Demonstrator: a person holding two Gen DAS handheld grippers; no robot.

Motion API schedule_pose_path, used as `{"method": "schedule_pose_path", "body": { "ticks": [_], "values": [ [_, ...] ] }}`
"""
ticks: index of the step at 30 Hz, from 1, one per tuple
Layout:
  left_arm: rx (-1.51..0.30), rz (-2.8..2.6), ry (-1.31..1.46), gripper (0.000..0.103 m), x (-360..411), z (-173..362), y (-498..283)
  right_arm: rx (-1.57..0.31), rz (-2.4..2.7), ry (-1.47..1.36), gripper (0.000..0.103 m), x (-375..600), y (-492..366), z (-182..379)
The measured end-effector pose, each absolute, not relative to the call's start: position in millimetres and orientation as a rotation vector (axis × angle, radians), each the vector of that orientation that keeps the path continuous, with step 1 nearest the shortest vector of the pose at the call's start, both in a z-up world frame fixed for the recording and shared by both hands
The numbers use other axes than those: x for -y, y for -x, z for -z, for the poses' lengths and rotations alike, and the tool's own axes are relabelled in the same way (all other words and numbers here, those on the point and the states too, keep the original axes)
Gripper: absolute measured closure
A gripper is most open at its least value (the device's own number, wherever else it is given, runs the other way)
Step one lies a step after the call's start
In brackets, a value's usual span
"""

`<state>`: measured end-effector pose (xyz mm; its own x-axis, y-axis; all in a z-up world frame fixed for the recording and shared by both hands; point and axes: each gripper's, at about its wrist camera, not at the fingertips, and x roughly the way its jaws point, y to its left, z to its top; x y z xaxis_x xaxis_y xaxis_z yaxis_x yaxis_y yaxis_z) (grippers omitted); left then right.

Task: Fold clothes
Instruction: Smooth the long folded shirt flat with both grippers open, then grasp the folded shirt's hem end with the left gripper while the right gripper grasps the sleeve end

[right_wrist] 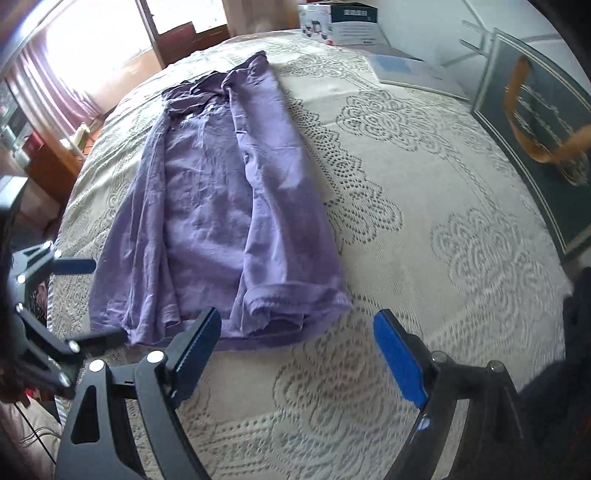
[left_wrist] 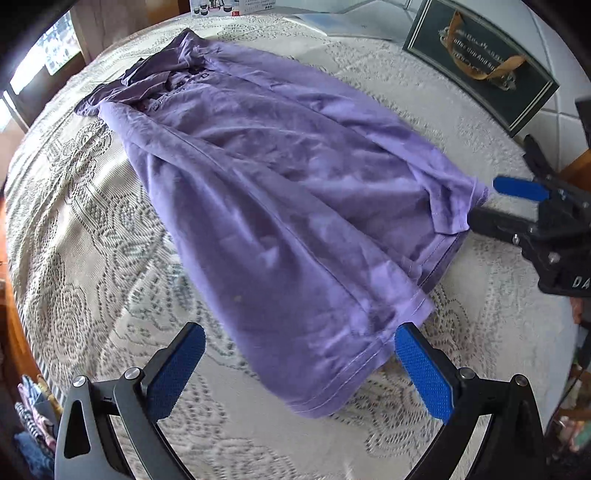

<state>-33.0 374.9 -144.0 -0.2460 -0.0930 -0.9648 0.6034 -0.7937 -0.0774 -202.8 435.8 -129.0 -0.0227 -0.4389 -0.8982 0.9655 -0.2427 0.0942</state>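
Note:
A purple shirt [left_wrist: 280, 206] lies flat on the lace-covered table [left_wrist: 92, 258], both long sides folded inward, collar at the far end. It also shows in the right wrist view [right_wrist: 214, 206]. My left gripper [left_wrist: 301, 363] is open, its fingers either side of the near left hem corner, just above it. My right gripper [right_wrist: 297, 354] is open and empty just short of the near right hem corner. It also shows in the left wrist view [left_wrist: 495, 206], jaws apart at the hem's right corner. The left gripper appears in the right wrist view [right_wrist: 92, 299] at the left.
A dark gift bag with gold ribbon handles [left_wrist: 484, 70] stands at the right, also in the right wrist view [right_wrist: 543, 147]. A white box [right_wrist: 340, 22] and a flat paper sheet [right_wrist: 410, 70] lie at the far edge. A wooden cabinet [right_wrist: 48, 166] stands left.

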Motion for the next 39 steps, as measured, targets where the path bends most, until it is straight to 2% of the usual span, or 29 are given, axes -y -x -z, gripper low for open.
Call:
{"method": "schedule_pose_path", "body": {
  "ticks": [4,9,12,14,16,19,22,24,25,27,28,30,32,39],
  "values": [
    [-0.537,2.06,-1.555,0.0,-388,150,40,-0.728,1.53,-1.031,0.018,-430,207,139],
    [-0.559,2.039,-1.498,0.0,-393,146,37,-0.758,1.516,-0.999,0.019,-427,204,150],
    [-0.574,2.022,-1.472,0.0,-396,145,35,-0.791,1.525,-0.95,0.026,-427,200,150],
    [-0.585,2.013,-1.433,0.0,-401,145,32,-0.786,1.521,-0.937,0.036,-428,200,148],
    [-0.588,2.012,-1.427,0.0,-402,144,31,-0.78,1.516,-0.927,0.041,-428,200,147],
    [-0.596,2.011,-1.421,0.001,-405,141,29,-0.779,1.513,-0.914,0.044,-430,200,148],
    [-0.593,2.013,-1.414,0.013,-412,136,27,-0.78,1.514,-0.907,0.046,-430,199,148],
    [-0.589,2.026,-1.408,0.025,-406,137,24,-0.783,1.511,-0.908,0.047,-430,199,149],
    [-0.589,2.03,-1.408,0.027,-406,137,23,-0.783,1.509,-0.908,0.051,-430,199,148],
    [-0.594,2.035,-1.407,0.045,-403,136,25,-0.778,1.497,-0.914,0.072,-431,198,147],
    [-0.598,2.036,-1.41,0.049,-402,135,26,-0.772,1.49,-0.923,0.085,-431,197,146],
    [-0.6,2.038,-1.423,0.063,-397,132,27,-0.765,1.488,-0.943,0.086,-430,195,146],
    [-0.588,2.046,-1.437,0.066,-391,127,26,-0.757,1.492,-0.964,0.088,-429,196,146],
    [-0.489,2.114,-1.5,0.065,-390,119,38,-0.723,1.507,-1.028,0.088,-428,200,146]
  ]
}}
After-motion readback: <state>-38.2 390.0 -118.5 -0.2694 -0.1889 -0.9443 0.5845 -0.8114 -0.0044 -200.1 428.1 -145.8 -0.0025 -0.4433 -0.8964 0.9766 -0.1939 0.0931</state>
